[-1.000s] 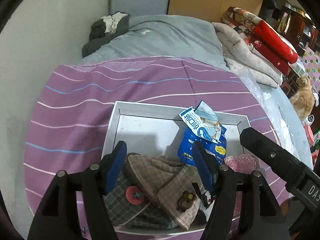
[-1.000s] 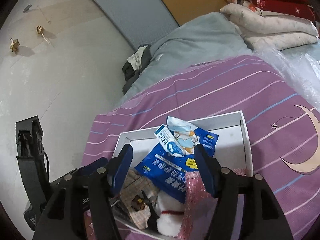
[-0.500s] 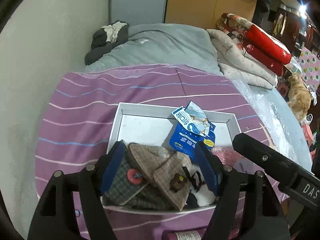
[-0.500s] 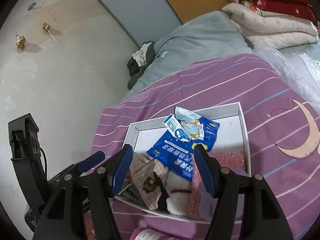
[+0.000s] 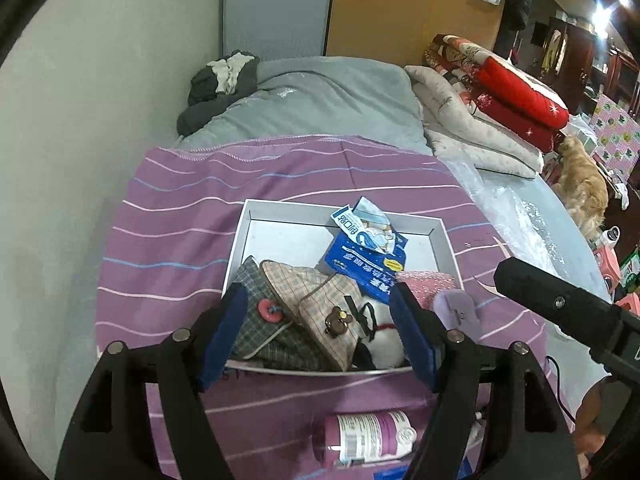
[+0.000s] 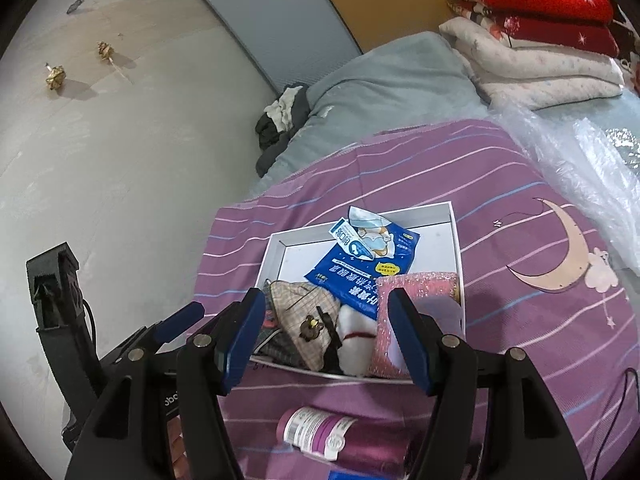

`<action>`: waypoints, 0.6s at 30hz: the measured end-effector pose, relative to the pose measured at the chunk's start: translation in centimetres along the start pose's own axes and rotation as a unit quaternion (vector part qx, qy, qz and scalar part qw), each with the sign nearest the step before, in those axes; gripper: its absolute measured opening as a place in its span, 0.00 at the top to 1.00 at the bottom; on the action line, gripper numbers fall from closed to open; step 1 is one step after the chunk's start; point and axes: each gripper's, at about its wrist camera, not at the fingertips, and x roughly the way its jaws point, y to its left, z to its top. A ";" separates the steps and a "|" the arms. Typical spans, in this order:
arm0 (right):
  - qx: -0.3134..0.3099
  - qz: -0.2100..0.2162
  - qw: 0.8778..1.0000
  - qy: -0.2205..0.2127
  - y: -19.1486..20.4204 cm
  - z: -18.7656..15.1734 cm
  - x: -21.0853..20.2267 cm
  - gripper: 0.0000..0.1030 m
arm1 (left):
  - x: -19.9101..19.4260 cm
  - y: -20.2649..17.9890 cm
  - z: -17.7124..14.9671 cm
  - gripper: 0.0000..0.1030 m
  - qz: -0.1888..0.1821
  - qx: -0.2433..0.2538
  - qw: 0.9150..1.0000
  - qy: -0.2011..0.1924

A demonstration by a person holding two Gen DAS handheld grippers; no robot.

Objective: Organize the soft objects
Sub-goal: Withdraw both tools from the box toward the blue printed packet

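Note:
A white tray (image 5: 280, 232) lies on the purple striped bedcover. It holds plaid hats with a bear badge (image 5: 320, 304), a white plush toy (image 5: 384, 340), a blue mask packet (image 5: 368, 256) and a pink glittery cloth (image 5: 424, 280). My left gripper (image 5: 320, 332) is open and empty, above the tray's near edge. My right gripper (image 6: 328, 332) is also open and empty, above the same edge; the tray (image 6: 456, 240), hats (image 6: 304, 312), packet (image 6: 360, 268) and pink cloth (image 6: 416, 300) show beyond it.
A purple bottle (image 5: 360, 436) lies on the cover near me, also in the right wrist view (image 6: 320, 432). Grey bedding (image 5: 312, 100) and folded quilts (image 5: 500, 92) lie beyond. A wall runs along the left. Clear plastic wrap (image 6: 580, 160) lies at the right.
Both grippers have pulled back and up from the tray, staying open. The tray looks smaller and the purple bottle has come into view.

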 end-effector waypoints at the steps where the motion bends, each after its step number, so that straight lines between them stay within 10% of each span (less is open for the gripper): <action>1: -0.001 0.000 1.000 0.000 0.1 -0.1 -0.3 0.38 | -0.4 -0.1 -0.1 0.28 0.000 0.000 1.000 0.000; 18: 0.006 -0.018 0.999 0.049 -0.9 -4.3 -4.9 0.35 | -3.6 -1.6 -3.8 0.28 -0.004 0.002 1.000 0.027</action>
